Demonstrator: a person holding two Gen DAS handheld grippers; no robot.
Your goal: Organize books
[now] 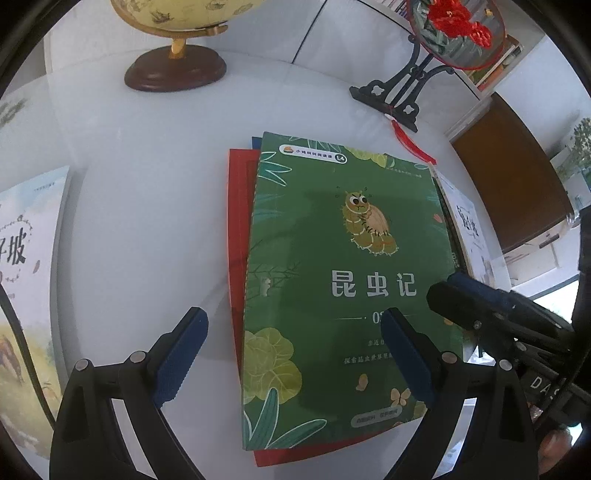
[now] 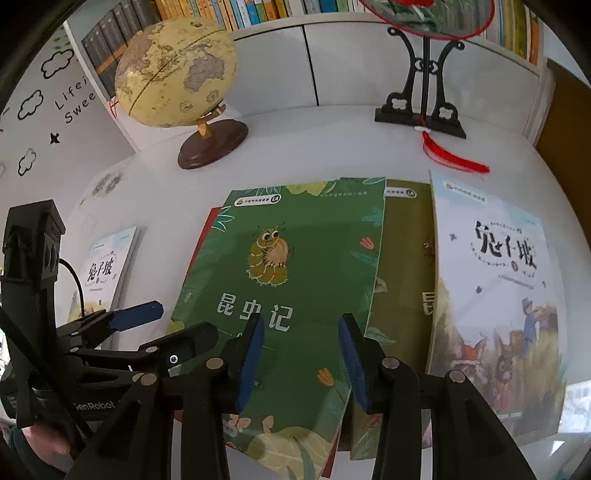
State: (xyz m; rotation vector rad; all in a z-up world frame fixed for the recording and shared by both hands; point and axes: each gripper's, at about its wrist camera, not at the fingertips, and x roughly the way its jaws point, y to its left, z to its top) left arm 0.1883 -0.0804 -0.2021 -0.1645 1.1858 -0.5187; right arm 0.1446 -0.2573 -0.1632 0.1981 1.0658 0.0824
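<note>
Books: a green insect book (image 1: pixel 343 280) is lying face up on top of a small stack in the middle of the white table (image 1: pixel 147 192), its cover showing a cartoon caterpillar.
Stack under it: a red book (image 1: pixel 238 229) is sticking out at the left and near edges; an olive-green book (image 2: pixel 404 266) is showing at the right.
White storybooks: one rabbit-cover book (image 2: pixel 495 295) is overlapping the right side of the stack; a second copy (image 2: pixel 107 267) is lying well apart at the table's left side.
Left gripper (image 1: pixel 295 354): it is hovering over the near left part of the stack, pointing forward and down, fingers spread wide and gripping nothing; the left finger is hanging over bare table, the right one over the green cover.
Right gripper (image 2: pixel 301 360): it is hanging over the near half of the green cover, jaws parted at a medium width with nothing between them; whether the pads are touching the cover cannot be told.
Pose together: the two tools are sitting close side by side, each showing in the other's view.
Table ornaments: a yellow globe (image 2: pixel 175 74) on a brown base and a black fan stand (image 2: pixel 421 103) with a red tassel (image 2: pixel 450 158) are standing behind the stack.
Bookshelf (image 2: pixel 229 11): upright books are filling the shelf behind the table.
</note>
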